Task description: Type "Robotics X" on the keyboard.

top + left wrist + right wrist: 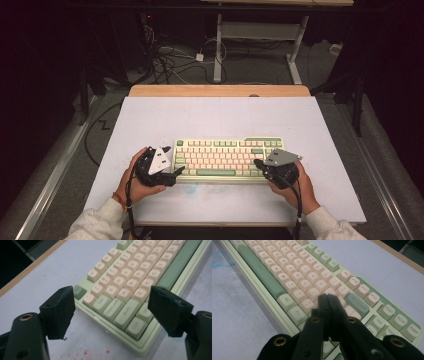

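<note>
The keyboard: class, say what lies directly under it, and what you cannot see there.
The keyboard rests flat on the white tabletop. Faint red specks mark the tabletop beside its near corner. Whatever lies beneath the case, feet or further stains, is covered.

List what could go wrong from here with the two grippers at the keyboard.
1. The left gripper stands open around the near left corner of the keyboard; closing there could pinch the corner keys or tip the board.
2. The right gripper is shut, its tips over keys at the right end; a push down may hit several keys at once.
3. Uneven pushes from the two ends could slide or skew the keyboard on the smooth white table.
</note>
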Demonstrator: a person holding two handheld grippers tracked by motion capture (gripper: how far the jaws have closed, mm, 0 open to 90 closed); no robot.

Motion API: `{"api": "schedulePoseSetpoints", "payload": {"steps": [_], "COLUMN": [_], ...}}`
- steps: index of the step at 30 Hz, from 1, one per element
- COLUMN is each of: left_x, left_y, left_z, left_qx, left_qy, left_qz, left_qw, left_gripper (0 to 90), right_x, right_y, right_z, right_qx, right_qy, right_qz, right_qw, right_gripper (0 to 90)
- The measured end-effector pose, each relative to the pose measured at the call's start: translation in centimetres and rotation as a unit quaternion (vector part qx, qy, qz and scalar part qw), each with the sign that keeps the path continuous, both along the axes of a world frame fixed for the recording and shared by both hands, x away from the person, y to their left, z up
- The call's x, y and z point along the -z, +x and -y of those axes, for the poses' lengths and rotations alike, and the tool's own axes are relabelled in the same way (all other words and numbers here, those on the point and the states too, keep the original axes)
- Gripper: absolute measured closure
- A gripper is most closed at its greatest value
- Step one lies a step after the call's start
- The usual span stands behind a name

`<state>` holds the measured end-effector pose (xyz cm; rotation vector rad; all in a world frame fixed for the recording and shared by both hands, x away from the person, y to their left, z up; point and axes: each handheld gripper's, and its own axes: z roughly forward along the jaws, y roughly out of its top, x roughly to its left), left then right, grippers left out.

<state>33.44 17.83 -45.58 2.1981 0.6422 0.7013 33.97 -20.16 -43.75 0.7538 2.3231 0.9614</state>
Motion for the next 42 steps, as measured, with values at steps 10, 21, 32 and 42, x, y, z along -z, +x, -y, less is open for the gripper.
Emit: {"api": "schedulePoseSetpoints", "payload": {"steps": [10, 21, 32, 42], "left_x": [1.3, 1.7, 2.0, 2.3], "left_y": [-1.9, -2.9, -2.8, -2.8], "left_z": [-1.7, -2.4, -2.2, -1.9], "left_qx": [-0.008, -0.018, -0.022, -0.016], "left_qy": [0.015, 0.017, 0.028, 0.040], "left_qz": [-0.018, -0.028, -0.031, -0.036], "left_qw": [0.9997, 0.9993, 0.9989, 0.9984], "left_gripper": [20.0, 19.8, 19.8, 19.8], "right_x": [-0.2, 0.5, 1.3, 1.7], "right_y": [1.6, 3.8, 5.0, 5.4], "right_z": [-2.0, -4.7, -6.6, -6.9], "right_qx": [-0.013, -0.019, -0.023, -0.017], "right_qy": [0.002, -0.007, -0.022, -0.035], "right_qz": [-0.001, -0.014, -0.027, -0.033], "right_qw": [0.9999, 0.9997, 0.9991, 0.9987], "right_gripper": [90.0, 90.0, 90.0, 90.0]}}
